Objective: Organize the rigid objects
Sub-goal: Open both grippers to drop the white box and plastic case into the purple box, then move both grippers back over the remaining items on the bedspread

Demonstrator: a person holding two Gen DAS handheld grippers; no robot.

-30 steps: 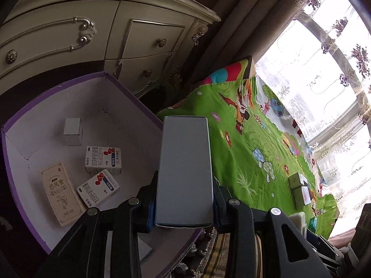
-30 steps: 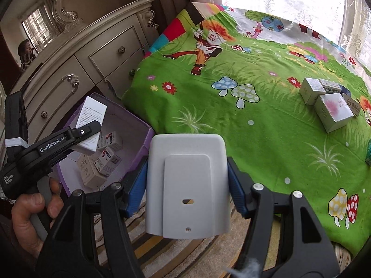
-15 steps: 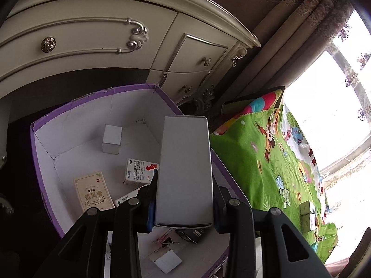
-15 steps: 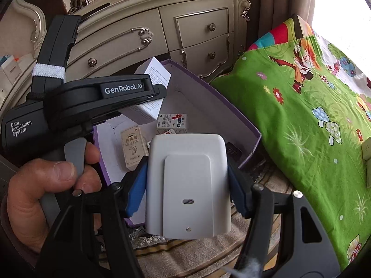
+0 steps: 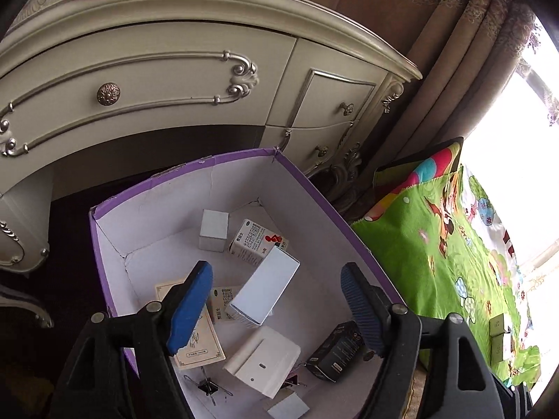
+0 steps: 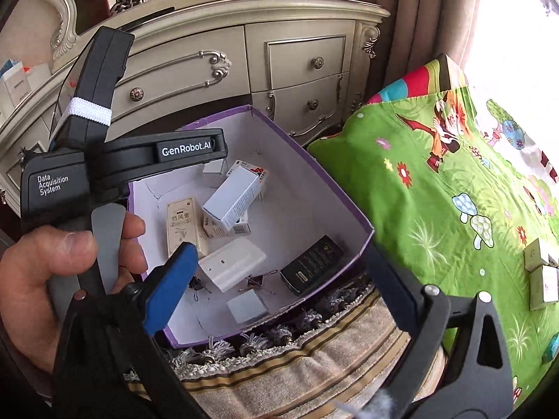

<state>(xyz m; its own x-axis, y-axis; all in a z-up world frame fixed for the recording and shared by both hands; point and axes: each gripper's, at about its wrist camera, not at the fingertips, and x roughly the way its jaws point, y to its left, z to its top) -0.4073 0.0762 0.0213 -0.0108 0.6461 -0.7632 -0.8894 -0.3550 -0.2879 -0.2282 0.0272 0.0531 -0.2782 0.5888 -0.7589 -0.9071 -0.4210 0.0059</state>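
Observation:
A purple-rimmed white box (image 5: 314,188) (image 6: 335,192) stands on the floor by the bed. In it lie a tall white carton (image 5: 265,286) (image 6: 232,197), tilted on other cartons, a white plastic case (image 5: 262,361) (image 6: 232,263), a black box (image 5: 335,351) (image 6: 312,264), a beige carton (image 6: 181,225), red-and-white cartons (image 5: 256,242) and a small white cube (image 5: 213,230). My left gripper (image 5: 276,309) is open and empty above the box. My right gripper (image 6: 279,286) is open and empty over the box's near edge.
A cream dresser (image 5: 174,70) (image 6: 279,56) stands behind the box. The green cartoon bedsheet (image 5: 454,262) (image 6: 454,192) lies to the right with small boxes (image 6: 539,269) on it. A fringed striped rug (image 6: 279,366) lies below. The left gripper's handle and hand (image 6: 70,244) fill the right view's left side.
Both grippers have opened. The tall white carton has dropped from the left gripper and the white plastic case from the right gripper; both now lie in the purple box.

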